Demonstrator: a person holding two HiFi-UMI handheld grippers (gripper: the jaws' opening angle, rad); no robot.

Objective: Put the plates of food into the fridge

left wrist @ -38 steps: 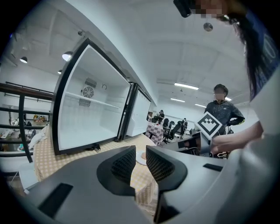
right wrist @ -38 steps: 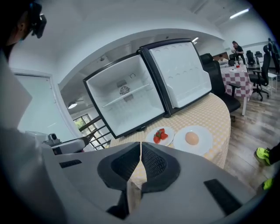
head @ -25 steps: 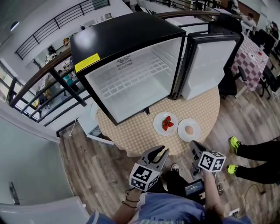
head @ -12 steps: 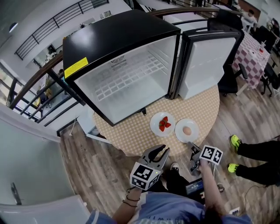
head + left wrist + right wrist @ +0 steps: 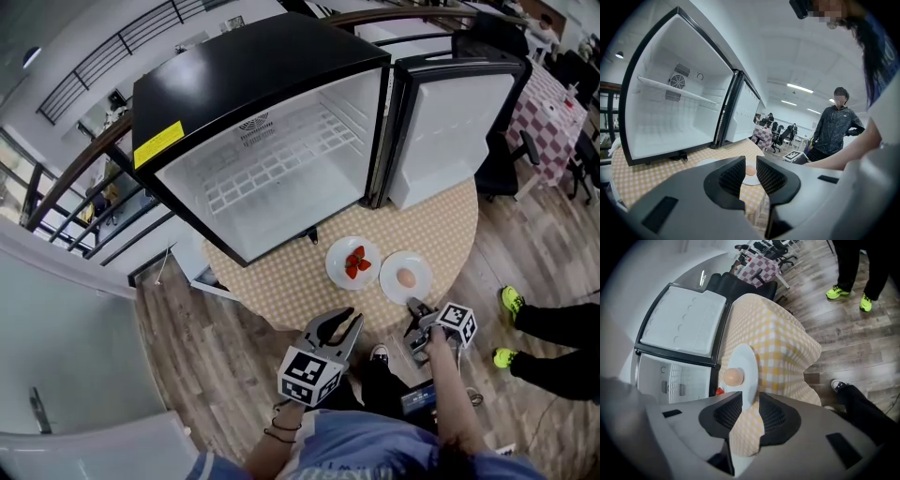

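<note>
right gripper [image 5: 412, 304] has dropped and rolled to the table [image 5: 281, 281] edge, jaws just opened and spread around the egg plate [image 5: 392, 267] rim without pinching, left gripper [image 5: 342, 320] spread and empty, both plates outside the open fridge [image 5: 272, 169], so the grab looks next.

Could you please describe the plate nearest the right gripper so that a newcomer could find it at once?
Start at the open black fridge on the round checked table. Two white plates lie before it; this one is nearer the open door. It holds one pale egg, its neighbour red strawberries.
</note>
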